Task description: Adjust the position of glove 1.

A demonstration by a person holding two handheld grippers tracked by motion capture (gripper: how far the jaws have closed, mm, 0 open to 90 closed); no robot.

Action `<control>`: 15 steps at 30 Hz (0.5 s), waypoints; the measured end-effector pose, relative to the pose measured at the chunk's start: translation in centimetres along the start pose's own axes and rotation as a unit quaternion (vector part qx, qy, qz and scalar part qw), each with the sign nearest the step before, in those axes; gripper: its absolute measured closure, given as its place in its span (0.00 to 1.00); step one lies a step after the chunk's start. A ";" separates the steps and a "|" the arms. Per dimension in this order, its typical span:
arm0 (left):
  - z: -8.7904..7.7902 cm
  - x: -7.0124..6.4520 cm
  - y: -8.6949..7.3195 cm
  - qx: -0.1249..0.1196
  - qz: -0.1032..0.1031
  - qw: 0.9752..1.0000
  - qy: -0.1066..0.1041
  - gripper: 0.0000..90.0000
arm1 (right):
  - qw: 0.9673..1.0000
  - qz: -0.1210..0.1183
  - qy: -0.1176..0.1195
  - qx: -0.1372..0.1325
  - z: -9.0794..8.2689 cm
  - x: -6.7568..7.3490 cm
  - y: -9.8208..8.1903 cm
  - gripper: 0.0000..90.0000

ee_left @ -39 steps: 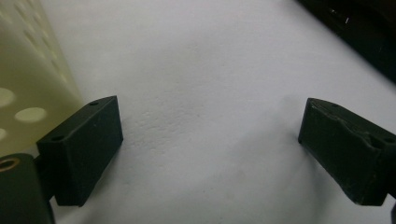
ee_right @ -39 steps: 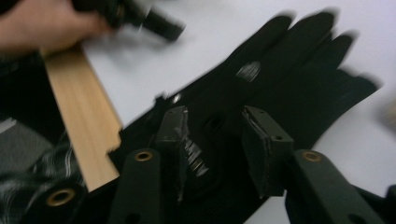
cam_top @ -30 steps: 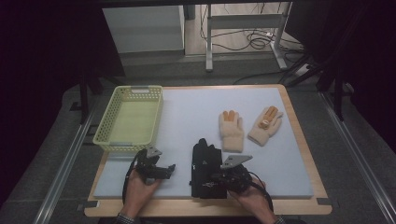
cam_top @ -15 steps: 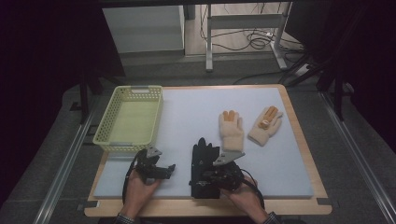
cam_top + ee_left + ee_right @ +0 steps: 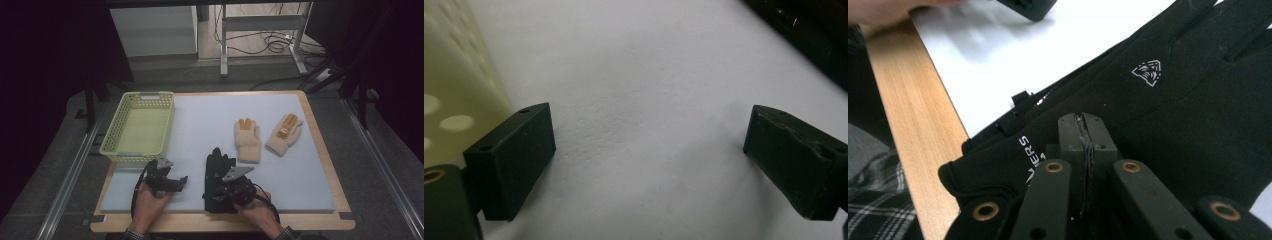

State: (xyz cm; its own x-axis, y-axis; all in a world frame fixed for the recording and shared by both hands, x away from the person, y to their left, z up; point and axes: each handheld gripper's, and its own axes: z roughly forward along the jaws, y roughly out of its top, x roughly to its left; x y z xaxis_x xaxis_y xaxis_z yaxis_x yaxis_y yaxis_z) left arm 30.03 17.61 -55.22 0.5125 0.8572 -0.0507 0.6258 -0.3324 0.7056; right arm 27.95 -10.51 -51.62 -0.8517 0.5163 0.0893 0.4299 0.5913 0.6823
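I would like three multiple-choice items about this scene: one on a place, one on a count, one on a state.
1. Where does the yellow basket stand on the table?
A. far left
B. far right
C. near edge, middle

2. How many beige gloves lie on the mat?
A. one
B. two
C. four

3. How are the left gripper's fingers?
A. shut
B. holding a glove
C. wide apart, nothing between

Answers: 1 A, the basket sits at the mat's left side; 2 B, a pair lies at the right; 3 C, only bare mat between them.

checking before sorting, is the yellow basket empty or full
Empty: the high view shows the yellow basket's bare floor; both knit gloves lie on the mat.
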 end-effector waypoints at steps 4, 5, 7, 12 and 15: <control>0.0 0.0 0.0 0.000 0.000 1.000 0.000 0.07 | 0.999 0.011 0.009 -0.037 -1.4 0.0 0.9 0.98; 0.0 0.0 0.0 0.002 0.002 1.000 0.000 0.07 | 0.999 0.012 0.010 -0.045 -1.8 0.1 1.3 0.98; 0.0 0.0 0.0 -0.001 -0.001 1.000 0.000 0.07 | 0.998 0.014 0.010 -0.059 -2.2 0.1 1.9 0.98; 0.0 0.0 0.0 0.000 0.000 1.000 0.000 0.07 | 0.996 0.049 0.043 -0.064 -1.1 -0.1 2.0 0.98; 0.0 0.0 0.0 0.000 0.000 1.000 0.000 0.07 | 0.998 0.041 0.030 -0.039 0.1 0.0 1.2 0.97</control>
State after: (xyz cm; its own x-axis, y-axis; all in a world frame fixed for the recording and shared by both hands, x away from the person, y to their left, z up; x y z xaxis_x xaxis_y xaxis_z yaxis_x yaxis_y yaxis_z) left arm 30.03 17.61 -55.22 0.5126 0.8571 -0.0510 0.6258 -0.3322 0.7057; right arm 28.48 -9.71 -50.87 -0.8323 0.5214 0.1881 0.4756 0.4973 0.7256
